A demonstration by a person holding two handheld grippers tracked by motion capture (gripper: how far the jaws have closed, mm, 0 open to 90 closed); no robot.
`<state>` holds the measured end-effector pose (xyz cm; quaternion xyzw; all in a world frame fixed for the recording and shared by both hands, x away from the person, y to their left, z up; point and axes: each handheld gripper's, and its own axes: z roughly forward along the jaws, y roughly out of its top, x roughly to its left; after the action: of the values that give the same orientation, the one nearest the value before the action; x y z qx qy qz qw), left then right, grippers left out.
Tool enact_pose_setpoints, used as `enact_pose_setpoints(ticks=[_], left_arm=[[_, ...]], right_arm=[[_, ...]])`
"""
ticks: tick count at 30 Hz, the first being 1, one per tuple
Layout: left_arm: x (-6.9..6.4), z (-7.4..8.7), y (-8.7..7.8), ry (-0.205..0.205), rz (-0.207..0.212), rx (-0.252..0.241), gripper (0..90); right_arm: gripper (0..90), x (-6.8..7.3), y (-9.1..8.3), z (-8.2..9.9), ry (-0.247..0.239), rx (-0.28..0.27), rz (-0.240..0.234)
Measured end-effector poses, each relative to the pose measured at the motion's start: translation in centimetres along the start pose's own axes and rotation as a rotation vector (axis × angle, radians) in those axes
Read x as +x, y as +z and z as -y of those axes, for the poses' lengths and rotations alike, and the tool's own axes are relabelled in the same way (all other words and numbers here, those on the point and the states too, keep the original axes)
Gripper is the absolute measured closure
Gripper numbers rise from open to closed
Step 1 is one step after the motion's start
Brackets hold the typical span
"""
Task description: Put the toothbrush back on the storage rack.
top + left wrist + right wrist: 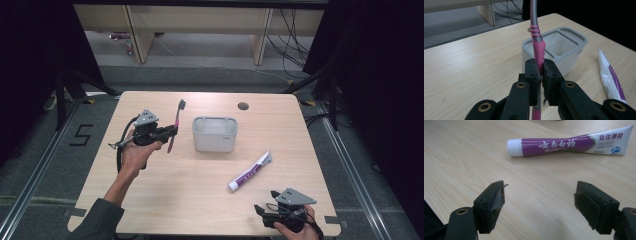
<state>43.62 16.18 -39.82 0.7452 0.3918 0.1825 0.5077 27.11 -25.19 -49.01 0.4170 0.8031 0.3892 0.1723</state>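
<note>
My left gripper [172,133] is shut on a pink and grey toothbrush [176,125], held above the table's left half with the bristle head pointing to the far side. In the left gripper view the pads clamp the toothbrush [537,50] at its pink grip, just short of a grey holder [564,47] with compartments. That holder [215,133] stands mid-table, to the right of the brush. A white and purple toothpaste tube [251,171] lies flat right of centre. My right gripper [265,204] rests open near the front right edge, the toothpaste tube [571,144] lying beyond its jaws.
The wooden table [165,200] has a round cable hole [243,106] near its far edge. Dark curtains flank both sides. Desk legs and cables stand on the floor behind the table.
</note>
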Motion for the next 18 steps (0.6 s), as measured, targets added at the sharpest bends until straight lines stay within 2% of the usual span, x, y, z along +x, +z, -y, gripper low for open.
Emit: enact_pose_setpoints(ticks=[1, 2, 5, 6, 8, 12, 13, 14, 18], left_arm=[[0.0, -0.1, 0.1, -0.002, -0.002, -0.003, 82.5], [0.0, -0.2, 0.2, -0.006, -0.005, -0.007, 82.5], [-0.1, -0.4, 0.6, -0.018, -0.009, -0.028, 82.5], [-0.1, -0.5, 0.7, -0.014, -0.011, -0.033, 82.5], [-0.2, -0.6, 1.0, -0.009, -0.021, -0.043, 82.5], [-0.2, -0.7, 1.7, -0.031, -0.020, -0.077, 82.5], [-0.2, -0.8, 1.8, -0.037, -0.020, -0.083, 82.5], [-0.2, -0.8, 1.9, -0.036, -0.025, -0.085, 82.5], [-0.3, -1.2, 2.3, -0.045, -0.019, -0.098, 82.5]], right_arm=[[24.9, -0.1, 0.1, 0.0, -0.015, -0.004, -0.008], [24.8, -0.2, 0.0, 0.0, -0.039, -0.011, 0.015], [24.8, -0.1, 0.0, 0.0, -0.020, -0.006, -0.001], [24.8, -0.2, 0.0, 0.0, -0.037, -0.013, 0.008], [24.9, -0.3, 0.0, 0.0, -0.039, -0.014, 0.010], [24.8, -0.2, 0.0, -0.1, -0.041, -0.014, 0.010], [24.8, 0.0, -0.1, 0.0, -0.001, 0.002, 0.000], [24.8, -0.1, 0.0, -0.1, -0.018, -0.002, 0.000], [24.8, -0.2, 0.0, -0.1, -0.033, -0.010, 0.005]])
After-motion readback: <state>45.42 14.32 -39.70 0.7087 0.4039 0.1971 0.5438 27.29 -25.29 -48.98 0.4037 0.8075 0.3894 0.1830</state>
